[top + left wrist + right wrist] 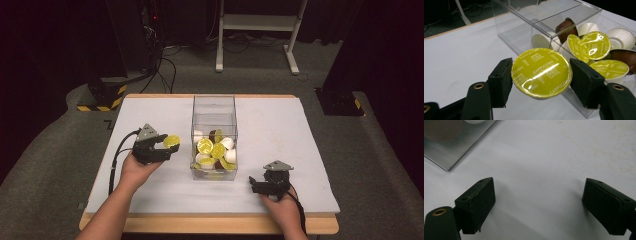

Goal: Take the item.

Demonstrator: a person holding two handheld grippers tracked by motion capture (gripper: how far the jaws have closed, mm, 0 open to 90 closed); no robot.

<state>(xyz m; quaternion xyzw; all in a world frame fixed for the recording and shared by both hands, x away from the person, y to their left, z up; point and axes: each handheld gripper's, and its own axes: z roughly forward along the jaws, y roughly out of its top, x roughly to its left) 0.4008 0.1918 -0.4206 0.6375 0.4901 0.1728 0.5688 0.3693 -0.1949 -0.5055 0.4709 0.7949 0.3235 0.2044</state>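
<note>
On the left, we see our left gripper (162, 145) clamped on one capsule (541, 72), held above the white table (300, 150) just left of the clear box (214, 107). In the left gripper view the two pads press its rim from opposite sides, with the yellow-green foil lid (printed "Cappuccino") facing the camera and the cup body hidden behind it.

We judge this capsule light and fairly stiff at the rim, a thin plastic cup that would dent if squeezed hard. The foil looks glossy and easy to puncture, so the rim is the place to hold it, as the pads do now. The grip across the widest part looks sound, though a smooth round edge could twist between flat pads.

In the middle stands the box, open at the top, with a heap of capsules (215, 150) in its near half. Counting is uncertain because they overlap: in the left gripper view we make out about three foil lids facing us, two brown cups and some three white ones, and more may lie underneath. So one capsule is held and roughly eight or more are in the box.

On the right, our right gripper (260, 186) rests low near the table's near edge, just right of the box. Its jaws stand wide apart with nothing between them (bare table shows there in the right gripper view).
</note>
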